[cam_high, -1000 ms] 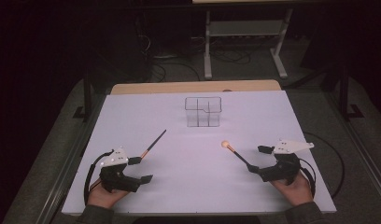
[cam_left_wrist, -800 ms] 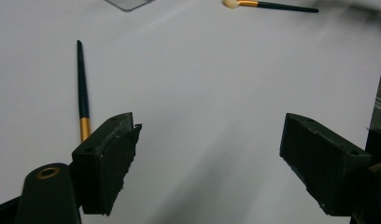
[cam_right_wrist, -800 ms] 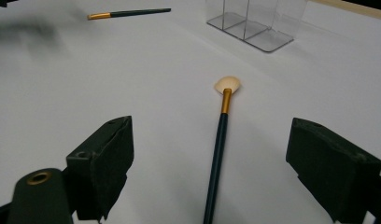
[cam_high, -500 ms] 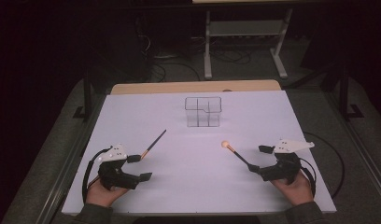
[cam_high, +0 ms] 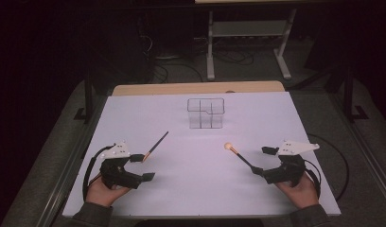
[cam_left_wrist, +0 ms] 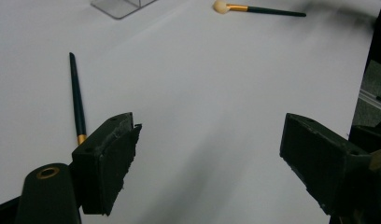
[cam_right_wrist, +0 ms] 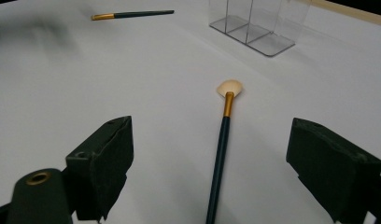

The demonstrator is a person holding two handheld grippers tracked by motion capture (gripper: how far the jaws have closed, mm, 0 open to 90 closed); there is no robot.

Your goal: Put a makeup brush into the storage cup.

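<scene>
Two dark-handled brushes with gold ferrules lie on the white table (cam_high: 191, 189). The thin brush (cam_high: 156, 144) lies just ahead of my left gripper (cam_high: 142, 167), which is open. In the left gripper view this brush (cam_left_wrist: 76, 95) lies outside the left jaw, and the gripper (cam_left_wrist: 212, 158) holds nothing. The fan brush (cam_high: 239, 157) with a cream head points at my right gripper (cam_high: 263, 161), also open. In the right gripper view the fan brush (cam_right_wrist: 221, 144) lies flat on the table between the jaws of the gripper (cam_right_wrist: 214, 142), untouched. A clear compartmented organizer (cam_high: 206, 113) stands upright at the table's far middle.
A wooden strip (cam_high: 196, 88) runs along the table's far edge. Beyond it, on the dark floor, are a metal stand (cam_high: 248, 33) and cables. The organizer (cam_right_wrist: 254, 23) and the thin brush (cam_right_wrist: 132, 14) lie far ahead in the right gripper view.
My left gripper has shifted slightly forward toward the thin brush. The right gripper, both brushes and the organizer stay where they were.
</scene>
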